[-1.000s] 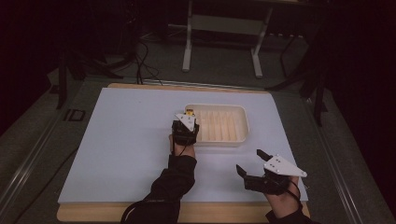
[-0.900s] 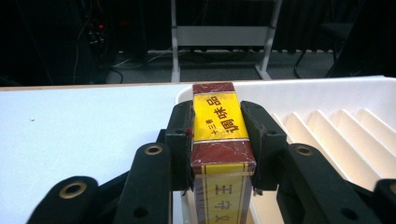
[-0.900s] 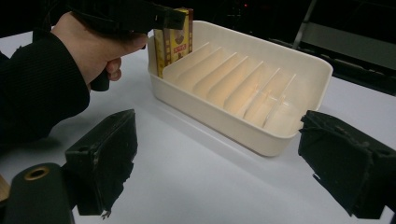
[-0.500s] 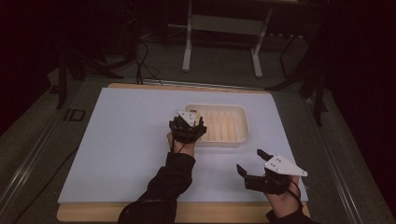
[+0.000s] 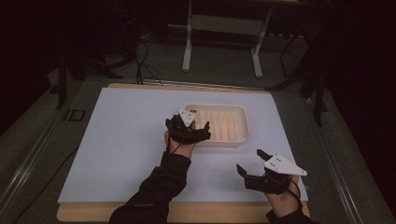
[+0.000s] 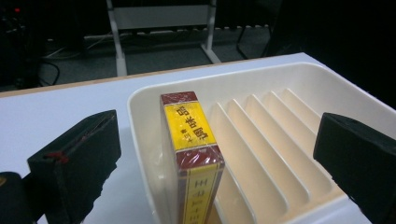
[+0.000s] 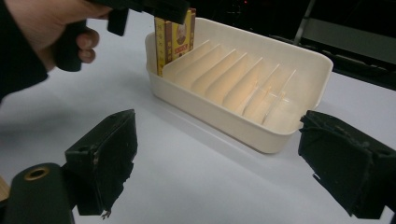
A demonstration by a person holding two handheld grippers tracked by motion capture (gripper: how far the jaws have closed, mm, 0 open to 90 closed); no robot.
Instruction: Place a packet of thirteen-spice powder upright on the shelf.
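Cream plastic, ribbed into narrow slots, made up the tray (image 6: pixel 299 88) that sat on the white tabletop (image 5: pixel 121 140). Directly ahead of the left gripper (image 5: pixel 204 135), between its two spread black jaws, the yellow and dark red box (image 6: pixel 191 149) stood on edge in the end slot, touching neither pad. A second earlier that gripper had pointed away from the person at the tray's near corner; now it had swung sideways along the near rim with its jaws released. I took that to mean the box had just been set down and let go, so the placing step looked finished and the hand only needed to draw clear without knocking the box over.

The right gripper (image 5: pixel 249 163) hovered over the tabletop, well apart from the tray and nearer the person, its jaws wide and empty, unmoved from a second before. From its camera the tray lay ahead and the box stood at the far left end.

The box's top face carried characters in a non-Latin script on yellow; I could not read them. One broad face showed a small portrait.
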